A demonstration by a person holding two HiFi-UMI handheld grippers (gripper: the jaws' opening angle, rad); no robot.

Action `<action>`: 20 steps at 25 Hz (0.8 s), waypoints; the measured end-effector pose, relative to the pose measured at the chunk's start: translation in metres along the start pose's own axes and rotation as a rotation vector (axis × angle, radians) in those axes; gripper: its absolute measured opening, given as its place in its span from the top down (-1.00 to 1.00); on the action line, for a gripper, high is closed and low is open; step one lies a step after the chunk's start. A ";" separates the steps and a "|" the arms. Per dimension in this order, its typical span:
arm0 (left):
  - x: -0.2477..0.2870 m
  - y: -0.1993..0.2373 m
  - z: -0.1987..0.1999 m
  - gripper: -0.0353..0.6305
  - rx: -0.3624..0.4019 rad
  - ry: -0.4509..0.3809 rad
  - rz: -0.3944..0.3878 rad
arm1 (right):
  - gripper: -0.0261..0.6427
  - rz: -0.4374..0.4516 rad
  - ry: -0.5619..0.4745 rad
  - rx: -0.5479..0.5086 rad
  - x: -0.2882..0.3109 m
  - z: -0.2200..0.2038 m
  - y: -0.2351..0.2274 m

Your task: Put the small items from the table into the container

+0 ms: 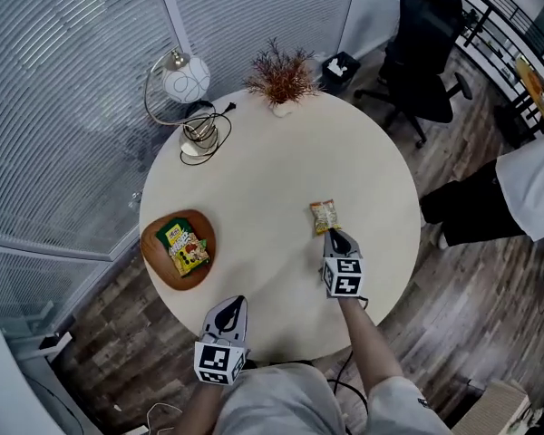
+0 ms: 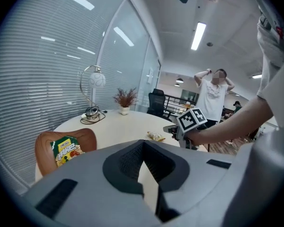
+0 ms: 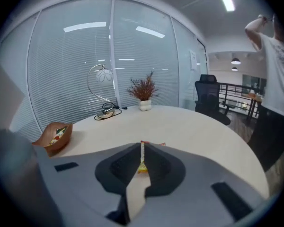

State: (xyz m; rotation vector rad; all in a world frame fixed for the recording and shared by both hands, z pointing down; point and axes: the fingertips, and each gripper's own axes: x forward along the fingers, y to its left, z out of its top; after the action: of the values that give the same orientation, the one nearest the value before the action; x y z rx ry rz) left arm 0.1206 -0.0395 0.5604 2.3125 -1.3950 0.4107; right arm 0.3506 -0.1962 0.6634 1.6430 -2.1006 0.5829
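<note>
I'm looking down on the round white surface (image 1: 272, 143). My right forearm (image 1: 370, 347) reaches in from the 5 o'clock edge, stretched out over the top and angled downward. My left arm is pulled back close to the body, so that hand sits just over the rim at about 6 o'clock.

The brown wooden container (image 1: 154, 247) lies at the 8 o'clock edge, with a green snack packet (image 1: 187, 248) already inside it.

The right gripper (image 1: 335, 236) points towards 12 o'clock with its jaws pressed together. Its tip is right at the near edge of the small yellow snack packet (image 1: 325, 216), which lies flat on the surface at about 3 o'clock from the centre. Its own view shows that packet (image 3: 142, 167) straight ahead, through the slit between the jaws.

The left gripper (image 1: 238, 303) is tilted down, jaws together and holding nothing.
</note>
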 end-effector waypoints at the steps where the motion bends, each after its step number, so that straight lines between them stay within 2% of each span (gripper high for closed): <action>1: -0.005 0.004 -0.002 0.91 -0.008 -0.001 0.025 | 0.85 0.005 0.016 0.011 0.012 0.001 -0.007; 2: -0.011 0.009 -0.005 0.91 -0.017 -0.001 0.050 | 0.66 0.006 0.031 0.025 0.024 0.002 -0.013; 3: -0.016 0.014 -0.008 0.91 -0.027 0.001 0.075 | 0.39 0.001 0.044 0.038 0.035 0.002 -0.018; 4: -0.022 0.020 -0.011 0.91 -0.038 0.006 0.099 | 0.25 -0.007 0.058 0.044 0.045 0.001 -0.022; 7: -0.037 0.034 -0.021 0.91 -0.068 0.017 0.169 | 0.11 -0.021 0.117 0.013 0.068 -0.011 -0.026; 13: -0.058 0.050 -0.030 0.91 -0.092 0.009 0.243 | 0.09 -0.073 0.257 0.037 0.093 -0.045 -0.036; 17: -0.061 0.058 -0.035 0.91 -0.096 0.009 0.245 | 0.31 -0.082 0.288 0.002 0.084 -0.056 -0.026; 20: -0.058 0.059 -0.029 0.91 -0.089 -0.005 0.220 | 0.38 -0.035 0.318 0.026 0.067 -0.063 -0.007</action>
State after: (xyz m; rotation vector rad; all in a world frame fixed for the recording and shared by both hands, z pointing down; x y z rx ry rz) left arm 0.0405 -0.0053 0.5704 2.0989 -1.6436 0.3986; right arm 0.3468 -0.2167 0.7537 1.4850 -1.8380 0.8046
